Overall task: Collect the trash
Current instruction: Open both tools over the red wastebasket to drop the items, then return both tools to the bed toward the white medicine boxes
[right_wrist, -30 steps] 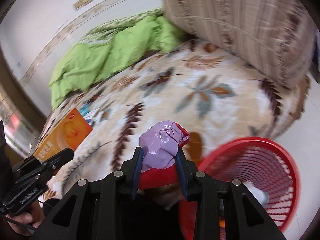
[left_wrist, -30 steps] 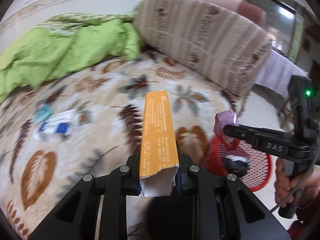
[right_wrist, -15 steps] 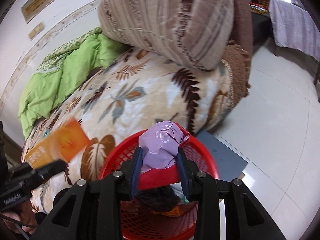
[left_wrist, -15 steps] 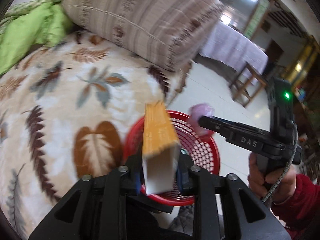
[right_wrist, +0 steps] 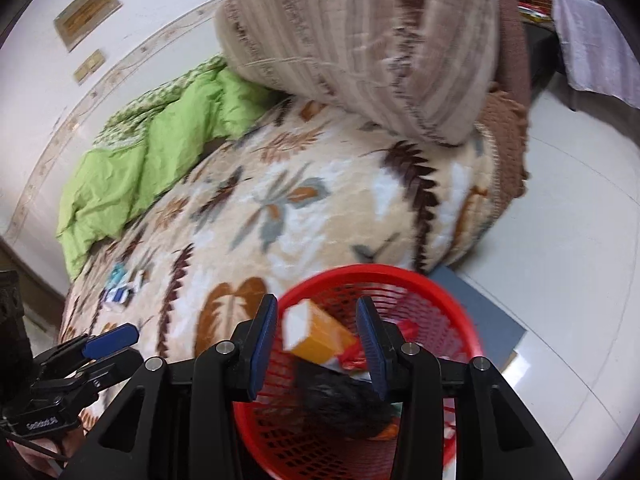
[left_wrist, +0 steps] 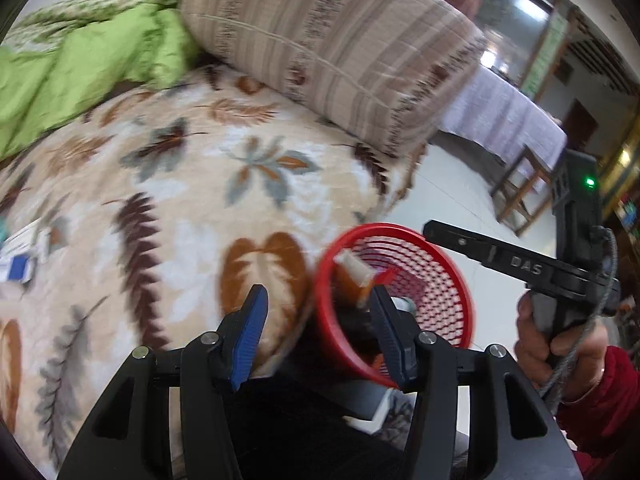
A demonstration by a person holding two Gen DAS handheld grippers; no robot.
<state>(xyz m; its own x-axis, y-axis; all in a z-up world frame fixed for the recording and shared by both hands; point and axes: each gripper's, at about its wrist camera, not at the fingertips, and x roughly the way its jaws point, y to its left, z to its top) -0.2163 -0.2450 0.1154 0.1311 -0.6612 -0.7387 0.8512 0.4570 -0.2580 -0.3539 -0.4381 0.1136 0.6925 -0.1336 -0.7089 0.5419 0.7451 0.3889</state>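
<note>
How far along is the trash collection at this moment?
Done: the orange box lies in the red basket with other trash. In hand: nothing; the left gripper, jaws opening, and the right gripper are both empty above the basket. Left: the small blue-and-white packets on the leaf-print blanket.

A bed covered by a cream plush blanket printed with brown, orange and grey leaves (right_wrist: 304, 216) carries a crumpled lime-green quilt (right_wrist: 152, 148) at its far side and a large rolled beige-and-brown striped quilt (right_wrist: 360, 40) at its end. Small blue-and-white packets (right_wrist: 118, 292) lie on the blanket near its left edge. Beside the bed, on the pale glossy tiled floor (right_wrist: 568, 216), stands a round red plastic mesh basket (right_wrist: 448, 296), close against the blanket's hanging edge, with a flat grey-blue mat (right_wrist: 488, 312) just behind it.
</note>
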